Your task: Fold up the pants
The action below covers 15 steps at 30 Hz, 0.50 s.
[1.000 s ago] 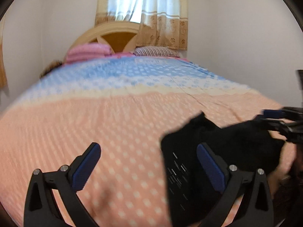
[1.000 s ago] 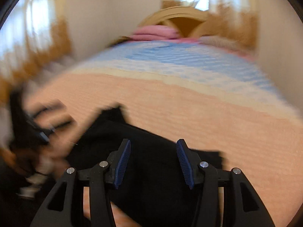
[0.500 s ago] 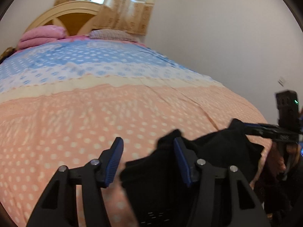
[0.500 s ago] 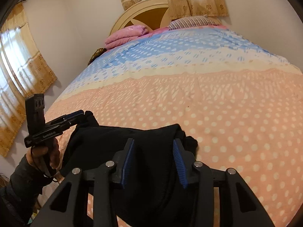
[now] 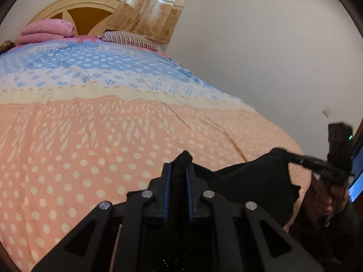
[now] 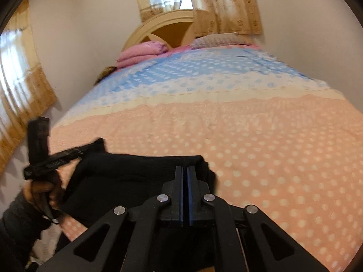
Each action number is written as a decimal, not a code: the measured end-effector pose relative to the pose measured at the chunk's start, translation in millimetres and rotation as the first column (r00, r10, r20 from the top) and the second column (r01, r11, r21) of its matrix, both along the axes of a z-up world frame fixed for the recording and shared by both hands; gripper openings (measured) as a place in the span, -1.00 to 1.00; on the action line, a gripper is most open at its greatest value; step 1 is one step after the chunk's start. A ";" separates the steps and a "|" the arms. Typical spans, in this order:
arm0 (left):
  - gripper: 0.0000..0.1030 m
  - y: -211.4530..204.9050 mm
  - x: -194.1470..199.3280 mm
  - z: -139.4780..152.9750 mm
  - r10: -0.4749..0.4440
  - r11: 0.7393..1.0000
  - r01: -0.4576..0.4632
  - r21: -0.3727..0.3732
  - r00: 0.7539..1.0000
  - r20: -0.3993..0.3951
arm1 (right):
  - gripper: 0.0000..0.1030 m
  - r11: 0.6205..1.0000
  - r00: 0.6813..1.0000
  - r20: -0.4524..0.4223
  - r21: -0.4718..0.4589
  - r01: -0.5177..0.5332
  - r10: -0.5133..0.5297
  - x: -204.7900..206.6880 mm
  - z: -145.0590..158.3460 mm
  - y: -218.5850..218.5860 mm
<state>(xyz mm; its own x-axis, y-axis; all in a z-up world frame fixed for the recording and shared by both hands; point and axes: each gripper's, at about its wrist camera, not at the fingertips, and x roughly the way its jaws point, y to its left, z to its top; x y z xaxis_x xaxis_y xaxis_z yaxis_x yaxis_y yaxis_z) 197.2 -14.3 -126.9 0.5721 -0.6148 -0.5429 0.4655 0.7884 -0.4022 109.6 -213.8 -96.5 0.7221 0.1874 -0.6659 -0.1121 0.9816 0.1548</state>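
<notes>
Both grippers have a bite on the black pants point(image 6: 127, 176), which hang stretched between them at the foot of the bed point(image 5: 95, 140), over the peach, white-dotted end of the bedspread. In the left wrist view the left gripper point(image 5: 178, 181) has its blue-padded jaws clamped on a peak of dark cloth that pokes up past the tips at about 12 o'clock. The right gripper point(image 5: 301, 161) comes in from 3 o'clock, pinching the far corner of the same edge; its handle sits in the person's right hand point(image 5: 329, 195). In the right wrist view the right gripper's own jaws are pressed nearly together on a thin fold, with the fabric bunched just ahead of them. The left gripper shows at 9 o'clock, gripped by the left hand point(image 6: 43, 190). Holding two points of one edge apart like this probably serves to pull the cloth taut and level, so it can be laid flat on the open bedspread before any fold is made; the garment looks not yet spread. The rest of the pants drops out of sight below the jaws. White lettering runs along the side of the left gripper in the right wrist view, but it is too blurred to read. A folded pink blanket point(image 6: 143, 53) and a striped pillow point(image 5: 127, 39) lie at the headboard point(image 6: 158, 27), well apart from the work.
</notes>
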 end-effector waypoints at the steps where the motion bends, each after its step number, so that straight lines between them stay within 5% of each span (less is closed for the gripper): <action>1: -0.73 -2.0 0.5 -1.5 -0.001 1.000 0.001 0.008 1.000 0.000 | -0.96 1.000 1.000 -0.005 -0.008 0.013 -0.013 0.7 -3.9 -3.2; 4: -0.72 -15.4 1.3 -5.5 -0.002 0.996 0.000 0.085 1.000 0.017 | -0.97 0.998 0.997 -0.044 -0.031 0.063 -0.064 8.4 -22.4 -12.1; 12: -0.76 3.5 18.3 -16.4 0.087 0.996 -0.087 0.010 0.995 -0.044 | -0.91 0.997 0.996 -0.078 0.047 0.054 -0.051 -12.9 -21.6 -30.4; 14: -0.77 2.2 13.3 -13.1 0.090 0.996 -0.090 0.015 0.996 -0.027 | -0.80 0.995 0.996 -0.070 0.078 0.064 -0.058 -23.7 -15.1 -33.0; 15: -0.77 1.9 9.3 -9.7 0.089 0.996 -0.089 0.013 0.996 -0.009 | -0.54 0.994 0.996 -0.063 0.083 0.064 -0.059 -28.9 -12.9 -32.7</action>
<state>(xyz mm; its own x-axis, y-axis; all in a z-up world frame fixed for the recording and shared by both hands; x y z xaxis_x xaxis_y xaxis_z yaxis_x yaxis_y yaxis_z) 206.5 -12.4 -136.6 0.6190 -0.5547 -0.5561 0.3890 0.8315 -0.3965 80.7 -246.4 -109.4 0.6931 0.2012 -0.6921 -0.0395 0.9694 0.2422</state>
